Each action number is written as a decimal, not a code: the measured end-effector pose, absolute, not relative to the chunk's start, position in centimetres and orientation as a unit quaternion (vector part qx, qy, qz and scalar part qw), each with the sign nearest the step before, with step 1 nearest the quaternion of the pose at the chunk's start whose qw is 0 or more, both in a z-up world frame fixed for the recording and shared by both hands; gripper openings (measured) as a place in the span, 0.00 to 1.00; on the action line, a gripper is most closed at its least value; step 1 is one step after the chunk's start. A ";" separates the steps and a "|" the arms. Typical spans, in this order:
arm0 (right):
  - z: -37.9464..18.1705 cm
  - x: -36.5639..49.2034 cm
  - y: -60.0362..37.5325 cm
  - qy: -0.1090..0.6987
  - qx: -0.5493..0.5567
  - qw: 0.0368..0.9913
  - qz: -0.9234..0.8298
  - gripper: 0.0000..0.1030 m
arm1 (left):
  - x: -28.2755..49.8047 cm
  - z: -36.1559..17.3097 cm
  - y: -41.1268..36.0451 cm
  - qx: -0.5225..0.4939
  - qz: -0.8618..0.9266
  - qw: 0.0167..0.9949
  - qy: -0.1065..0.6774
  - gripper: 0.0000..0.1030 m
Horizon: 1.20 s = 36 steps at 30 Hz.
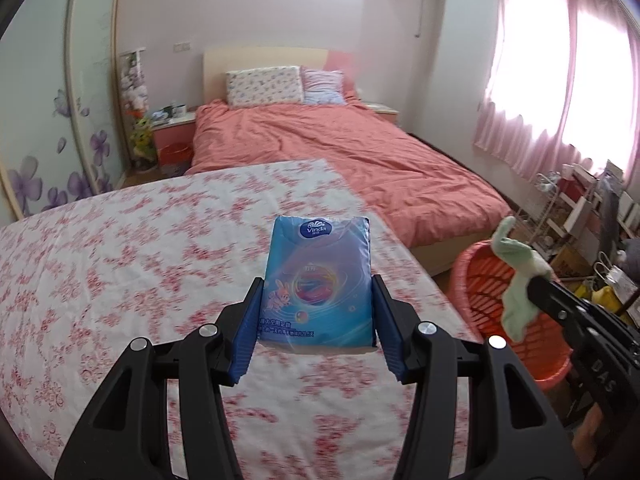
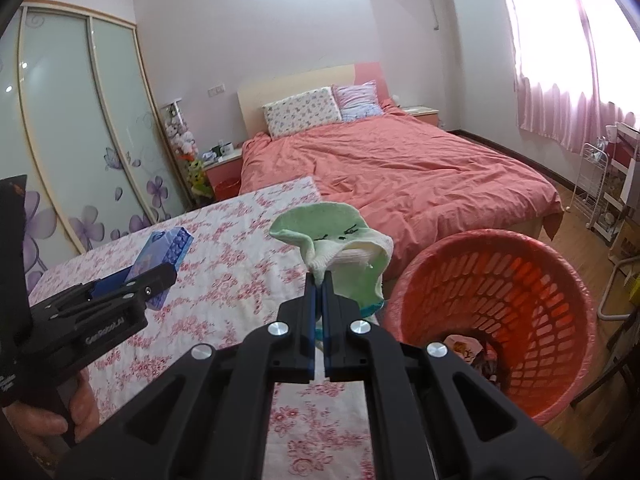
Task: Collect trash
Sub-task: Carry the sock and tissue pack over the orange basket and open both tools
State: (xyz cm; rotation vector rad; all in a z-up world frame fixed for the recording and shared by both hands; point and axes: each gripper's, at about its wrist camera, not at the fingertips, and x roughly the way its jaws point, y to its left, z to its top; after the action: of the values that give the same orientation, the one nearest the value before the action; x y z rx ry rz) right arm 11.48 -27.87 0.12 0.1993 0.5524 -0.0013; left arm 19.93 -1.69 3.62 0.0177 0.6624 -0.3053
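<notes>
My left gripper point(image 1: 318, 292) is shut on a blue tissue pack point(image 1: 320, 264), held above the floral-covered table point(image 1: 120, 260); the right wrist view shows the same tissue pack point(image 2: 166, 250) in that gripper point(image 2: 160, 276) at the left. My right gripper point(image 2: 319, 280) is shut on a pale green sock point(image 2: 332, 240), which hangs limp just left of the red plastic basket point(image 2: 520, 280). In the left wrist view the sock point(image 1: 516, 276) dangles in front of the basket point(image 1: 480, 288) rim. Some trash lies at the basket's bottom.
A bed with a coral duvet point(image 1: 340, 148) stands behind the table. Sliding wardrobe doors point(image 2: 80, 140) line the left wall. A wire rack point(image 2: 596, 184) and cluttered shelves stand under the pink-curtained window point(image 1: 560, 72). A person's hand point(image 2: 52, 420) holds the left gripper's handle.
</notes>
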 end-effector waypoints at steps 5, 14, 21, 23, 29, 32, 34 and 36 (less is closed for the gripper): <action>0.6 10.5 -29.6 0.259 0.106 0.960 -0.017 0.03 | 19.0 4.2 -3.9 0.013 -0.178 0.932 0.315 0.51; 1.0 8.7 -33.6 0.240 0.126 0.961 -0.055 0.03 | 17.8 4.1 -7.9 0.025 -0.223 0.924 0.308 0.51; 0.3 7.7 -37.2 0.236 0.146 0.957 -0.081 0.03 | 17.1 3.3 -11.0 0.028 -0.257 0.913 0.316 0.51; 0.1 7.5 -38.1 0.236 0.151 0.956 -0.086 0.03 | 16.9 3.1 -12.0 0.030 -0.268 0.909 0.319 0.51; -1.0 7.4 -40.5 0.238 0.170 0.952 -0.093 0.03 | 16.5 2.3 -14.8 0.035 -0.293 0.898 0.326 0.51; -1.2 7.5 -41.1 0.237 0.175 0.951 -0.096 0.03 | 16.4 1.9 -15.9 0.038 -0.304 0.893 0.330 0.51; -1.4 7.4 -41.6 0.236 0.179 0.950 -0.097 0.03 | 16.3 1.7 -16.5 0.039 -0.311 0.889 0.333 0.51; -1.6 7.5 -42.2 0.235 0.186 0.949 -0.099 0.03 | 16.3 1.3 -17.4 0.041 -0.315 0.886 0.338 0.51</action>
State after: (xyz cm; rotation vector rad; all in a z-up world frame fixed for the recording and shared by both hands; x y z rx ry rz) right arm 7.45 -42.21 -1.55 0.3779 0.4789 -0.2020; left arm 16.30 -17.40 1.27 0.0854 0.7024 -0.6559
